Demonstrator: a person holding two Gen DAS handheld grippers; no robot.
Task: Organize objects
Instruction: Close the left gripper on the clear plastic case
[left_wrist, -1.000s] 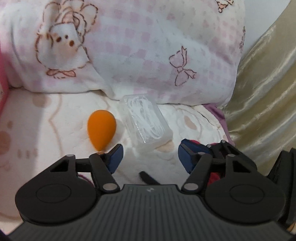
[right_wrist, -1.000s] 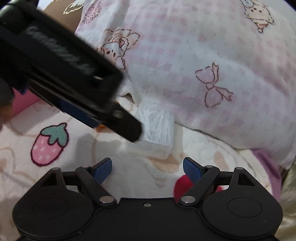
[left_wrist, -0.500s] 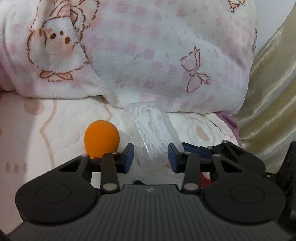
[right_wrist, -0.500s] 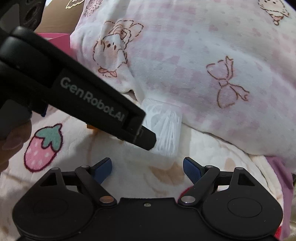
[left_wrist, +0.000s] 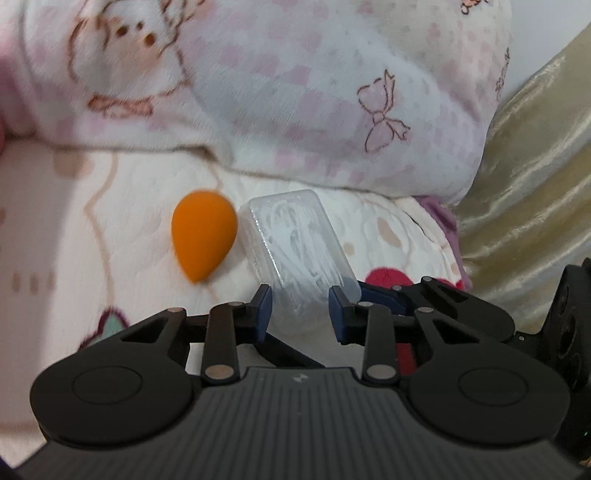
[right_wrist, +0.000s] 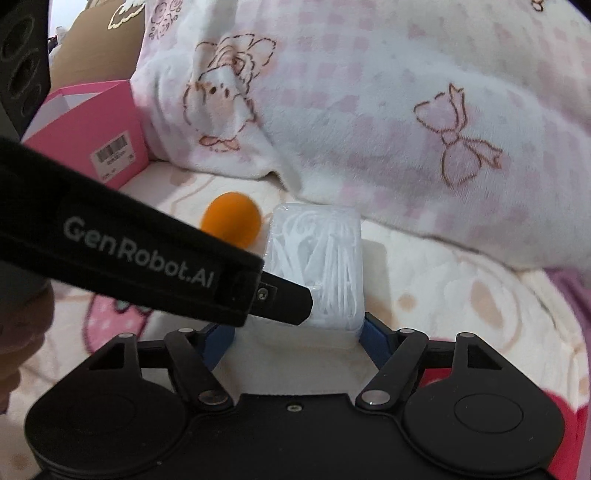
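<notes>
A clear plastic box of white floss picks (left_wrist: 295, 240) lies on the bed sheet; it also shows in the right wrist view (right_wrist: 321, 262). My left gripper (left_wrist: 300, 312) is shut on the near end of the box, its blue pads (left_wrist: 263, 308) against both sides. My right gripper (right_wrist: 295, 341) is open, its jaws wide on either side of the same box's near end, not pressing it. An orange egg-shaped sponge (left_wrist: 203, 234) lies just left of the box and shows in the right wrist view (right_wrist: 231, 219).
A pink cardboard box (right_wrist: 88, 144) stands open at the back left. A pink-and-white plush blanket (left_wrist: 295, 85) is heaped behind the objects. A gold curtain (left_wrist: 528, 206) hangs at the right. The left gripper's body (right_wrist: 129, 247) crosses the right wrist view.
My left gripper moved forward and closed its jaws onto the floss pick box. My right gripper moved forward until its open jaws flank the same box.
</notes>
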